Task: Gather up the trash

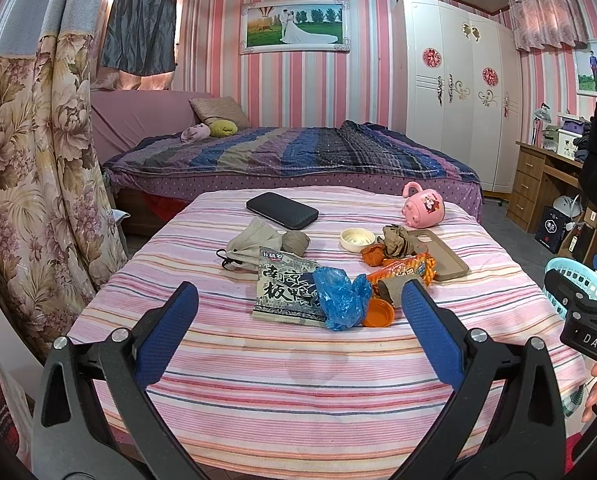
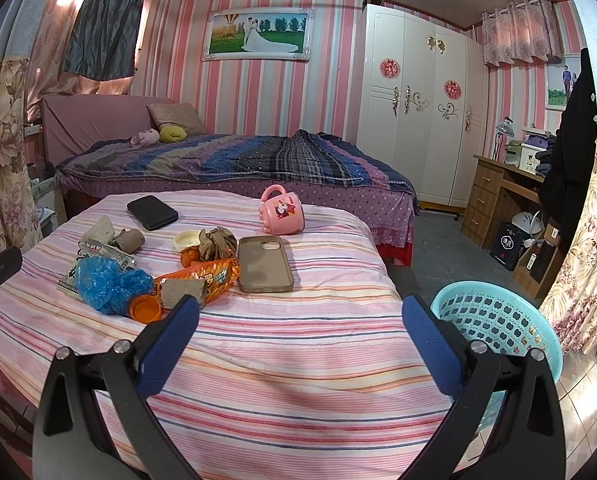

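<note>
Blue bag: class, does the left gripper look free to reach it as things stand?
Probably yes. The left gripper is open and apart from the blue bag, which lies on top of the pile, uncovered, straight ahead between the fingers.

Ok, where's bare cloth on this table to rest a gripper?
Free: the near strip between the blue bag and the table edge, and the right side beside the basket, past the phone case. Crowded: the middle, wrappers to mug.
</note>
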Demonstrator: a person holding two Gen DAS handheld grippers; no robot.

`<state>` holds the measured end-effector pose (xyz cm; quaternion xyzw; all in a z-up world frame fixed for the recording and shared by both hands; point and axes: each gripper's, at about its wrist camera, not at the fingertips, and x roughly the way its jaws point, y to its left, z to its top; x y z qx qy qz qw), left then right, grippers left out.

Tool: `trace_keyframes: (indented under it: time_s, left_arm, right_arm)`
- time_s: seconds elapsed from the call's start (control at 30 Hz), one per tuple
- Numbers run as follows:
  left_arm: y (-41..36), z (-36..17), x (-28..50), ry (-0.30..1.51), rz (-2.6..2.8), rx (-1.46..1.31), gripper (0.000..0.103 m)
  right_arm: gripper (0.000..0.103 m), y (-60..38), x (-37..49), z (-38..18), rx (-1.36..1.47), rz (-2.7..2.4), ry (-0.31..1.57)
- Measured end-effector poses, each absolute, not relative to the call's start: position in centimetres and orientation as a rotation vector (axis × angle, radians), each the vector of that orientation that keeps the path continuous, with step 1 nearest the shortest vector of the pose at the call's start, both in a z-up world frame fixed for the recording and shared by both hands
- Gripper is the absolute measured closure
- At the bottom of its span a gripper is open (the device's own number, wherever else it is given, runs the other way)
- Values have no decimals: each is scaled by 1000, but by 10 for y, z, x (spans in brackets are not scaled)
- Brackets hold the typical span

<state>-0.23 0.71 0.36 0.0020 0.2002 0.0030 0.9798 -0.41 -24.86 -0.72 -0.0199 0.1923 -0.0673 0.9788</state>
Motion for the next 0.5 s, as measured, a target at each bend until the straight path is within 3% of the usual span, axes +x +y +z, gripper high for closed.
trace_keyframes:
  time_s: [0.5]
  left_arm:
    - [19, 21, 19, 415, 0, -7, 5]
  right_arm:
    - [4, -252, 13, 5, -24, -140, 389]
